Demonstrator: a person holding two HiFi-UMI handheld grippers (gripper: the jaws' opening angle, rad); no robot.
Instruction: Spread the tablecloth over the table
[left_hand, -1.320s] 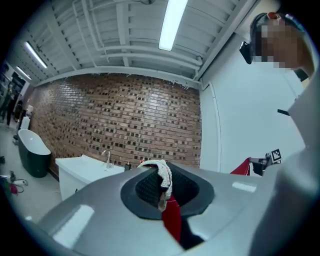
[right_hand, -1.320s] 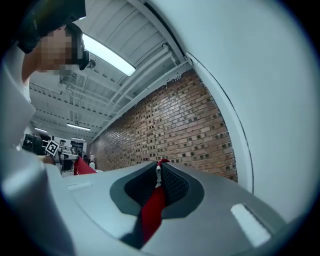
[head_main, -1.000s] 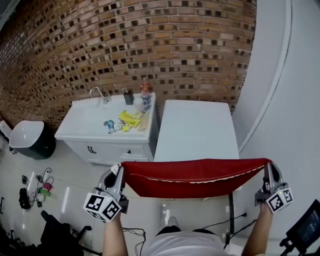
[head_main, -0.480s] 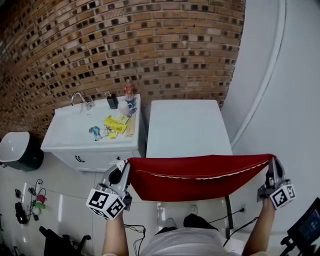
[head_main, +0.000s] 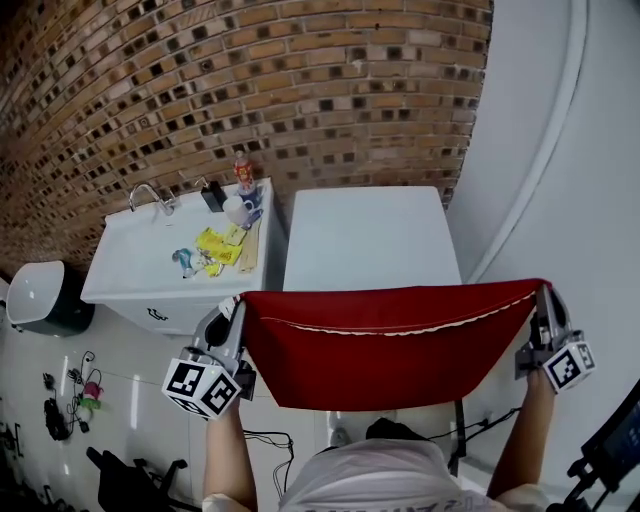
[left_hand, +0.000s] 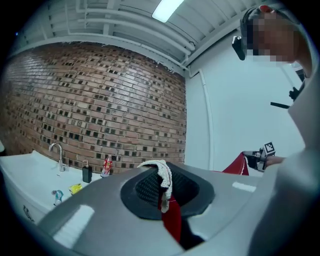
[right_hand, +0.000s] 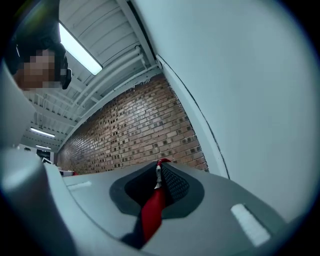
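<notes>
Just beside table (head_main: 370, 240), cluttered sink counter (head_main: 135, 268)

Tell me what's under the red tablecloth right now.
The tablecloth hangs stretched between the left gripper and right gripper, both shut on its corners. Past its top edge the white table shows bare; the table's near end is covered by the cloth.

head view looks steeply down from above the left gripper (head_main: 238, 308) and right gripper (head_main: 545, 298). each gripper view sits close behind its jaws, facing forward; all share the brick wall (head_main: 250, 90) ahead.
</notes>
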